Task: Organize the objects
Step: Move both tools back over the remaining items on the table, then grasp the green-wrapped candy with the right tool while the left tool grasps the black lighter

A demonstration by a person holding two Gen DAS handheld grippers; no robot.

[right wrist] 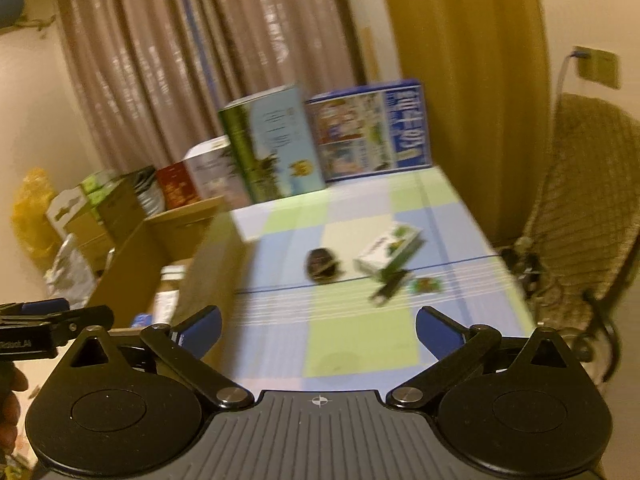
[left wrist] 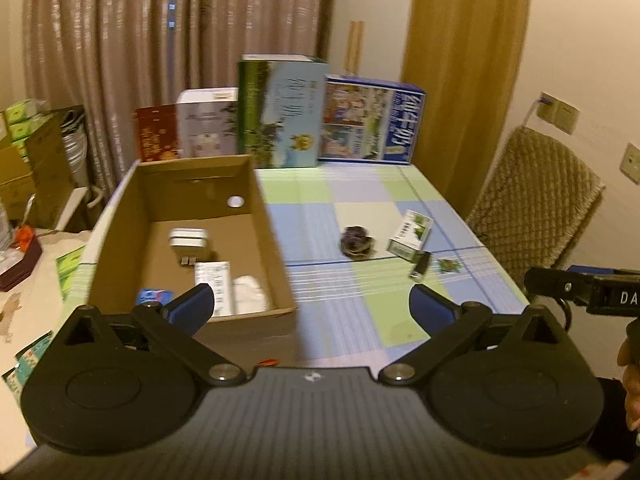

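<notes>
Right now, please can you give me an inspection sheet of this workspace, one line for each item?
Surface: table with a checked cloth in green, blue and white.
Job's things: open cardboard box on the table's left side, several small items already inside; on the cloth to its right lie a dark round object, a small white and green box, a small dark stick and a small green packet.
Clutter: four printed boxes stand upright along the far edge.
Grippers: left gripper open, nothing between its fingers; right gripper open, also empty.
Cables: one runs from a wall socket.
Surroundings: curtains, a padded chair, stacked cartons at left.
</notes>
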